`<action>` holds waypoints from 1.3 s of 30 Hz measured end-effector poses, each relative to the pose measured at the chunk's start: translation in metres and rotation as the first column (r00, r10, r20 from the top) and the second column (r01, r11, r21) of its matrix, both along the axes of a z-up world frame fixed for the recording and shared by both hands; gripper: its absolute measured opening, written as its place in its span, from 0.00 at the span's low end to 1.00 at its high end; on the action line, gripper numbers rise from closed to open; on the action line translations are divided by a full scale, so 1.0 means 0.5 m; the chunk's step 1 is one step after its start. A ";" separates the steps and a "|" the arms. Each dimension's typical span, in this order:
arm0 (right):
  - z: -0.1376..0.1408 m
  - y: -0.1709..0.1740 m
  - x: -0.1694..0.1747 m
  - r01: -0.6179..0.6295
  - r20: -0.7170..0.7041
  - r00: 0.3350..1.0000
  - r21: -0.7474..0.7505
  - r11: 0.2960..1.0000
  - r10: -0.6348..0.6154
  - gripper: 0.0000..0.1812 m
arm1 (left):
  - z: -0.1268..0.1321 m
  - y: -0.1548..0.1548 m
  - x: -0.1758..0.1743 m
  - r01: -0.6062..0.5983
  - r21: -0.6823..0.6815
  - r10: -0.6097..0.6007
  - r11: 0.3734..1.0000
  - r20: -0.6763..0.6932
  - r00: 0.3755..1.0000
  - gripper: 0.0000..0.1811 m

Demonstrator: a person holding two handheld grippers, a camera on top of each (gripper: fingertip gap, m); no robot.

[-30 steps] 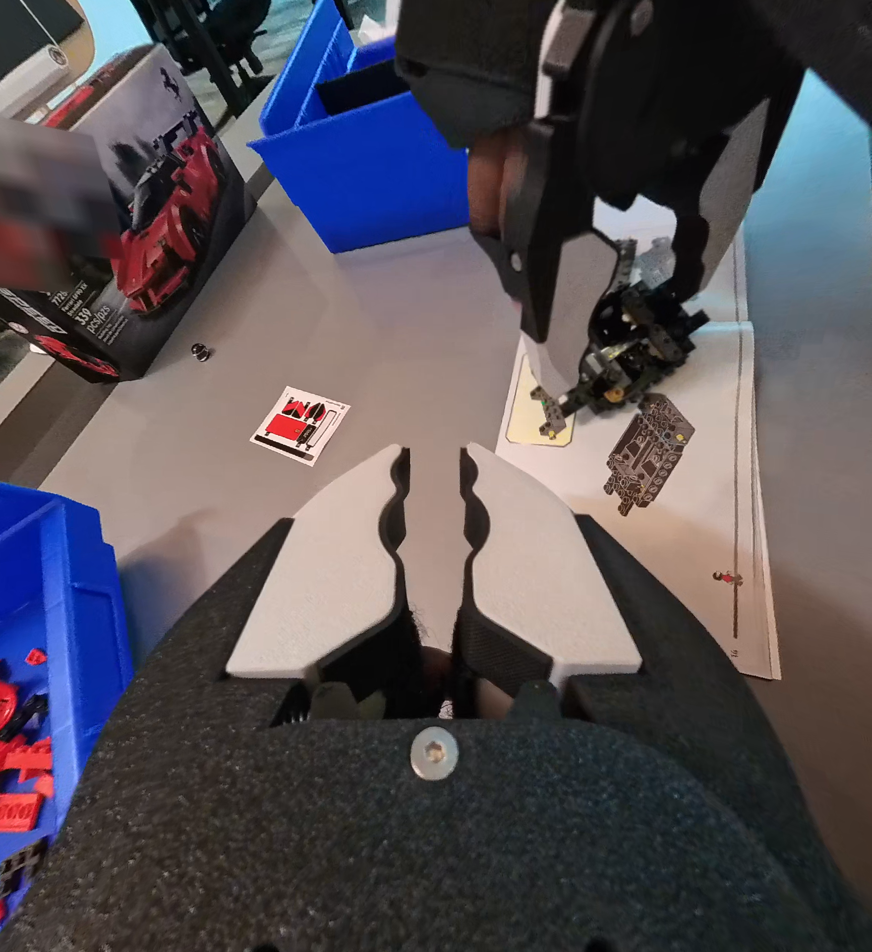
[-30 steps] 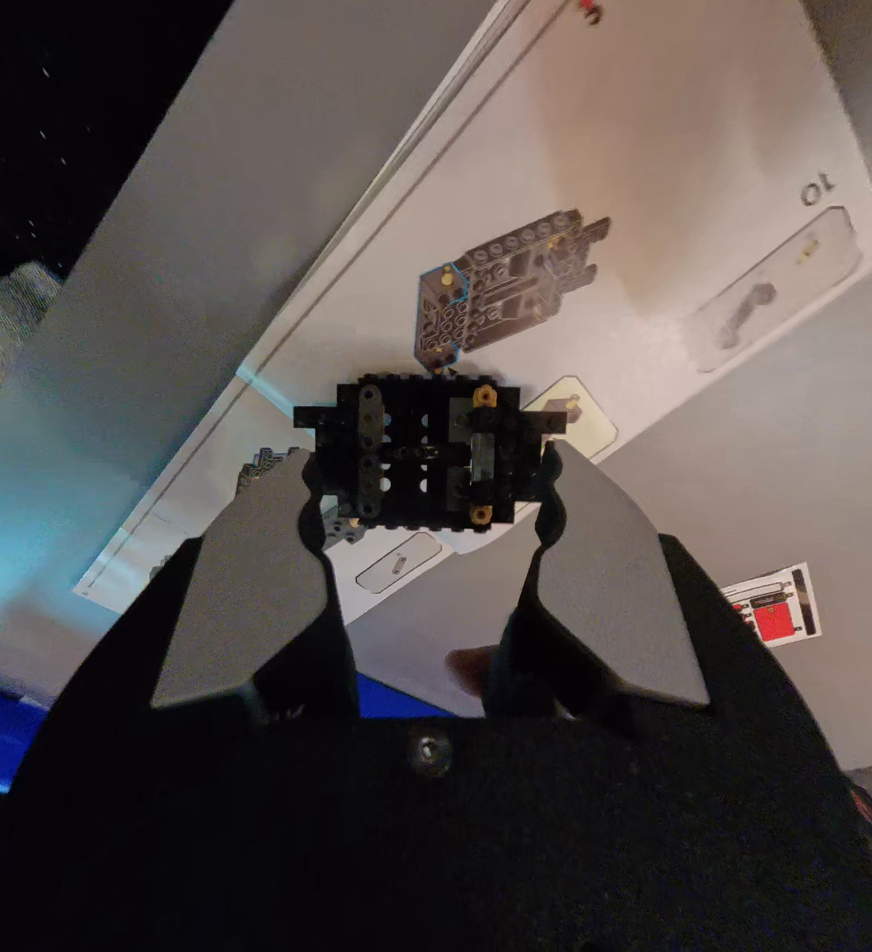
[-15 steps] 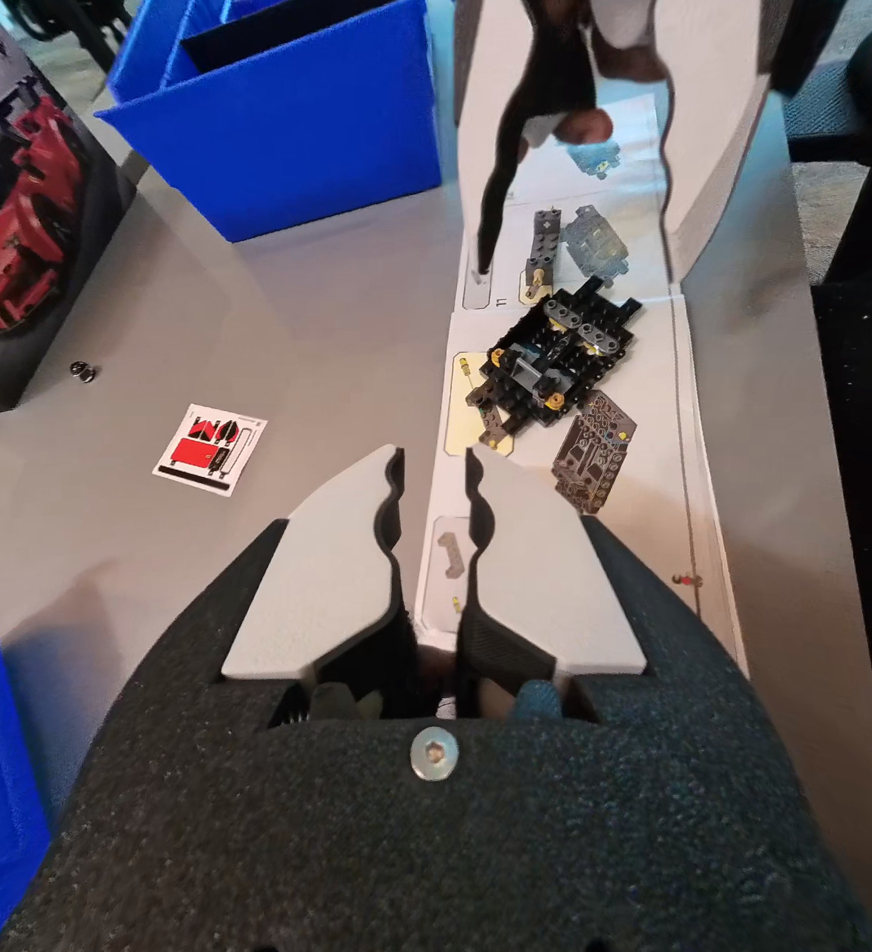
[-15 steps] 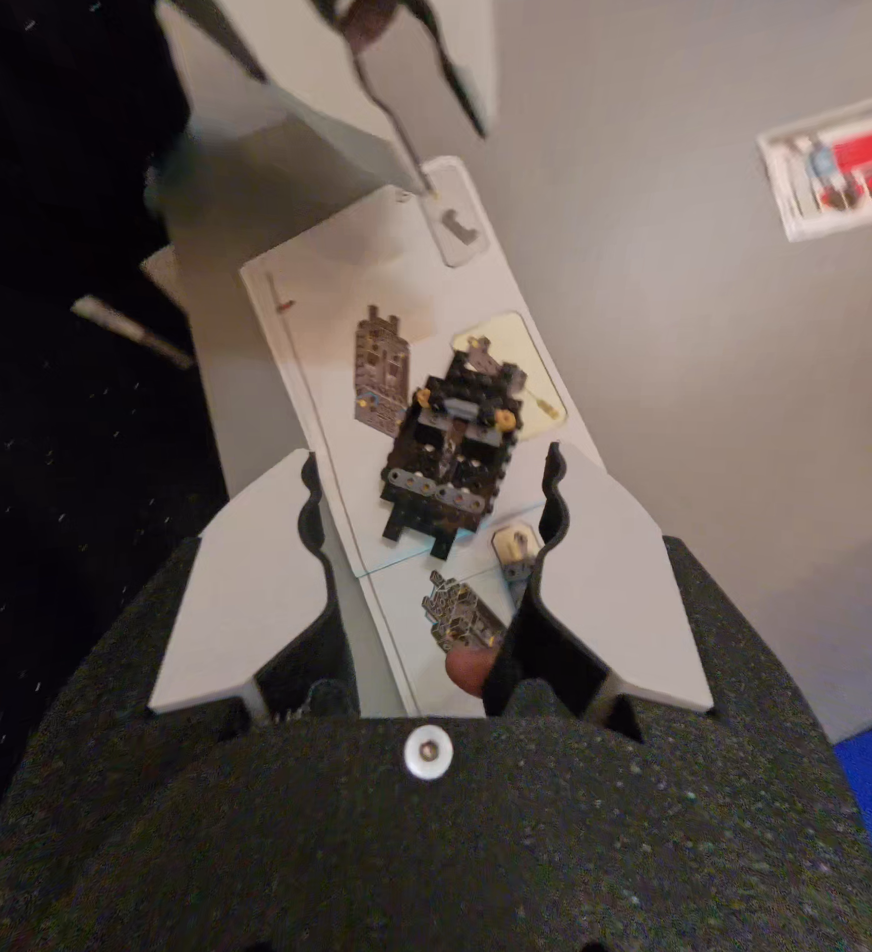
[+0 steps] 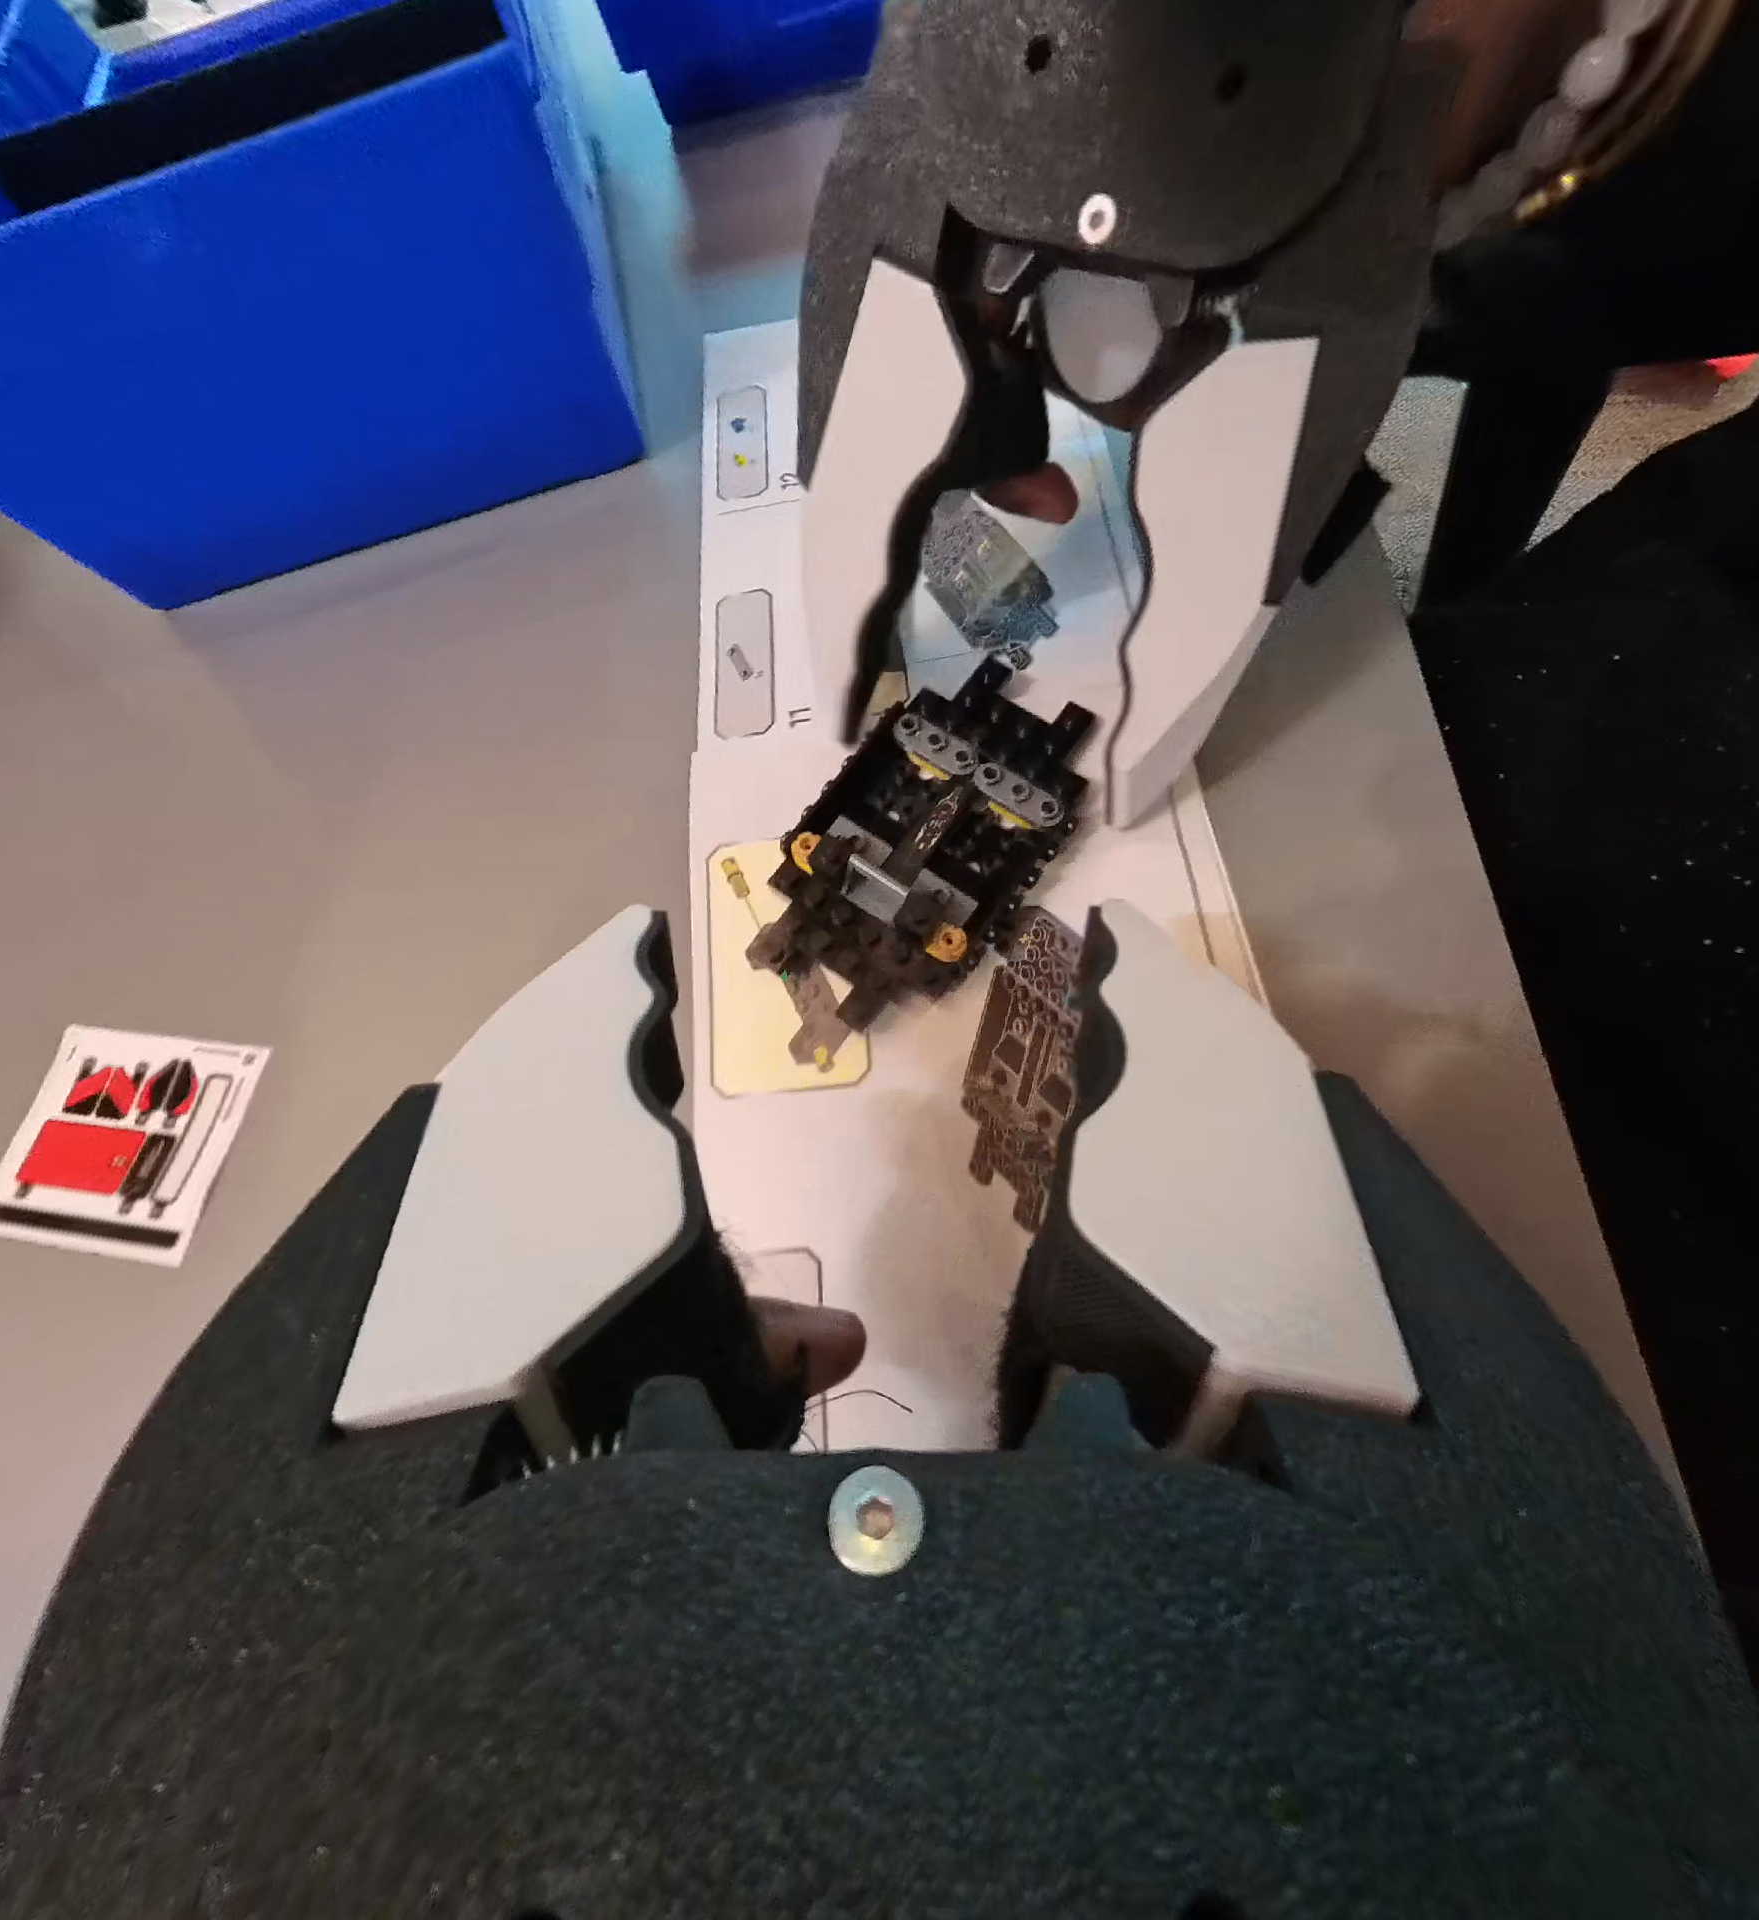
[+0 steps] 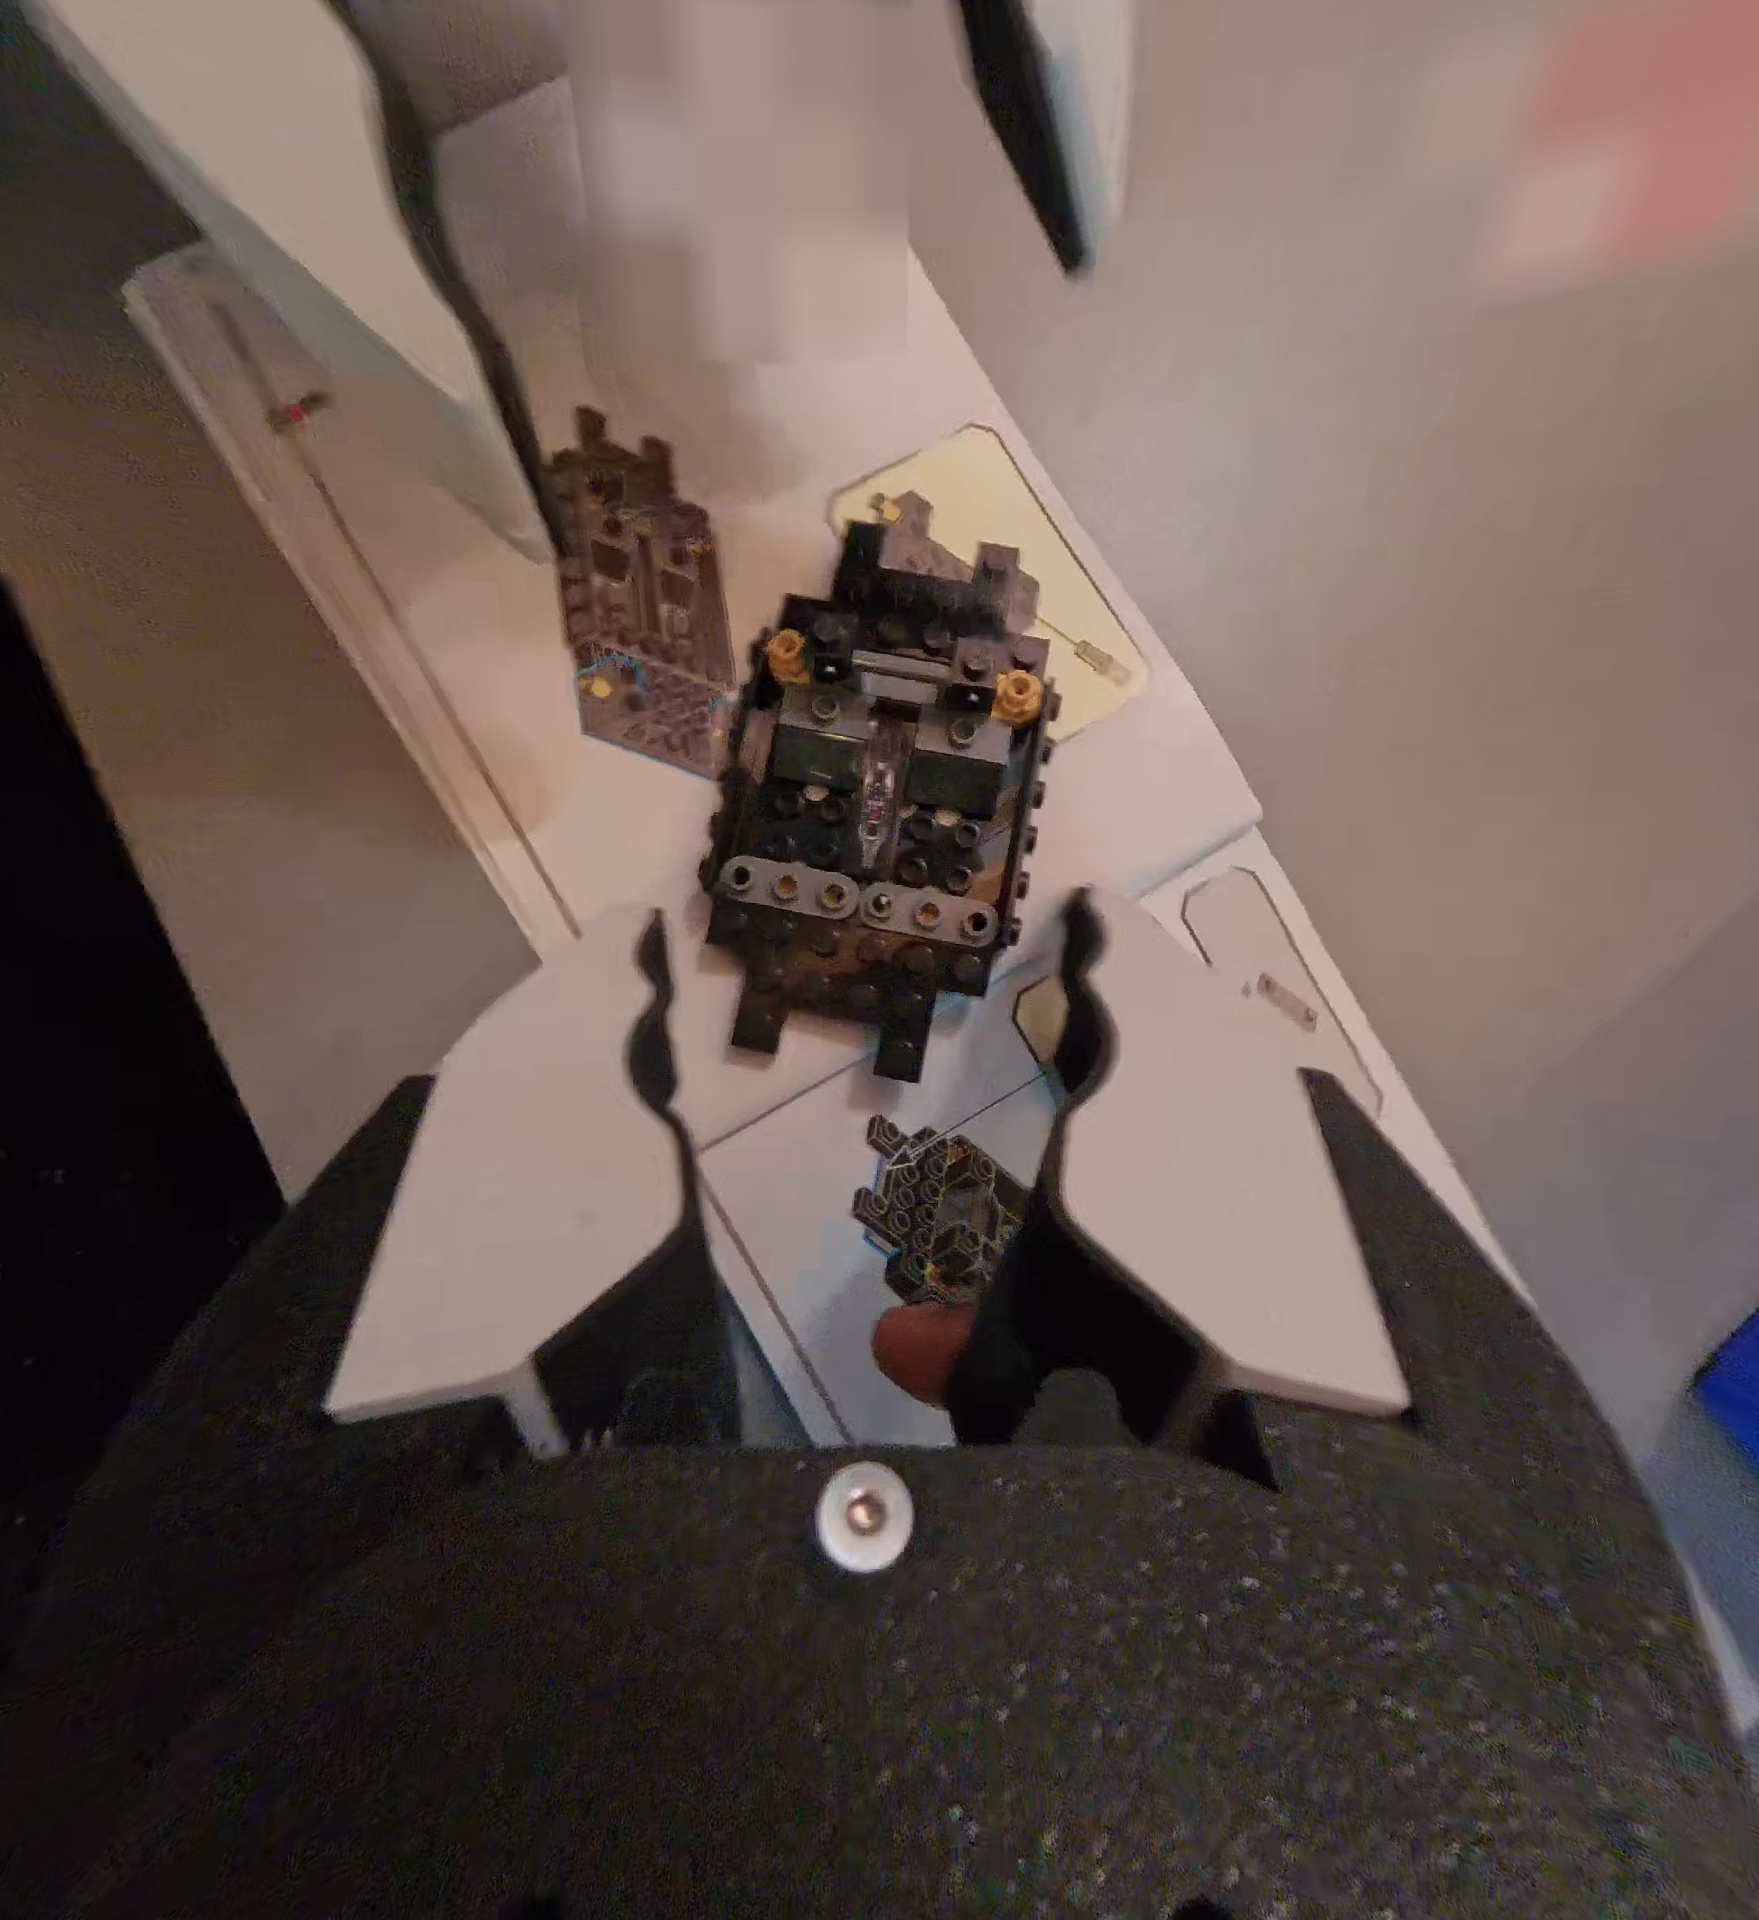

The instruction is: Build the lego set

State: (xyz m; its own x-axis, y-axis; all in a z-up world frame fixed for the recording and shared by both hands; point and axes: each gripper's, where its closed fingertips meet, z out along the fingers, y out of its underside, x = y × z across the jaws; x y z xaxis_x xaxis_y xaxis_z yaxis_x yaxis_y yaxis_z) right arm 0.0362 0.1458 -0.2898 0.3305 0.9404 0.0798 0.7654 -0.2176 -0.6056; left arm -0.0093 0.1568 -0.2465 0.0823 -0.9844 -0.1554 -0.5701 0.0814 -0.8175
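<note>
The black Lego chassis lies on the open instruction booklet, ungripped, between the left gripper and right gripper, both with jaws spread and empty. Light, rigid, but press-fit: best gripped across its long studded sides.

The Lego chassis lay on the open instruction booklet on the table, between the left gripper and right gripper. A sticker sheet lay left of the booklet, a storage bin behind it.
</note>
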 end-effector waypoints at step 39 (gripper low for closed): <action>0.080 0.069 -0.068 -0.554 0.051 0.830 -0.037 0.832 0.555 0.42 | -0.043 0.017 -0.084 -0.047 -0.025 0.043 0.999 -0.146 0.988 0.32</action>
State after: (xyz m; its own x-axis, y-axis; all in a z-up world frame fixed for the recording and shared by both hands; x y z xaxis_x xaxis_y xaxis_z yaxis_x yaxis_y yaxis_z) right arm 0.0025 0.1804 -0.2495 -0.2511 0.9660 0.0613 0.7943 0.2419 -0.5574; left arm -0.0513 0.1654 -0.2682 0.1051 -0.9844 -0.1410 -0.6859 0.0309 -0.7270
